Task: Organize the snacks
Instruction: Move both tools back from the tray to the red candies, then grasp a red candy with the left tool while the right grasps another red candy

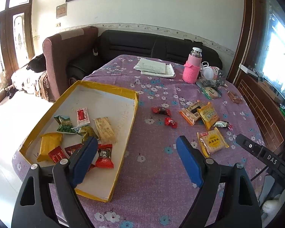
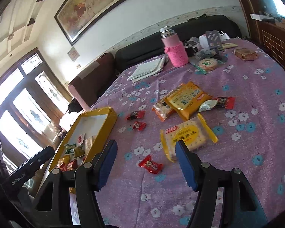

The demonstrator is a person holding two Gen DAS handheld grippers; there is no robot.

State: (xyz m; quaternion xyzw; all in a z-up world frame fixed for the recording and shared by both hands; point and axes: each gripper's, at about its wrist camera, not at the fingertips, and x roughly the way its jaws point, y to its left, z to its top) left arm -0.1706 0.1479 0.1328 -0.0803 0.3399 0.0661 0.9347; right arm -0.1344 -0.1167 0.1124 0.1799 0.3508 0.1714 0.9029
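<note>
A shallow yellow-rimmed box (image 1: 123, 93) lies at the table's left and holds several wrapped snacks (image 1: 104, 129). My left gripper (image 1: 136, 142) is open and empty, its left finger over the box's near end. Loose on the purple cloth are two red candies (image 1: 161, 111), an orange and a yellow cracker pack (image 1: 208, 115), and a square cracker pack (image 1: 212, 141). My right gripper (image 2: 146, 148) is open and empty, just above a red candy (image 2: 151, 165), with the square cracker pack (image 2: 188, 135) by its right finger. The box also shows in the right wrist view (image 2: 104, 125).
A pink bottle (image 1: 192, 67), papers (image 1: 153, 67), a round cracker pack (image 1: 210, 92) and small clutter stand at the table's far side. A black sofa (image 1: 138, 41) and a brown armchair (image 1: 66, 57) are behind the table. The floor drops off left of the box.
</note>
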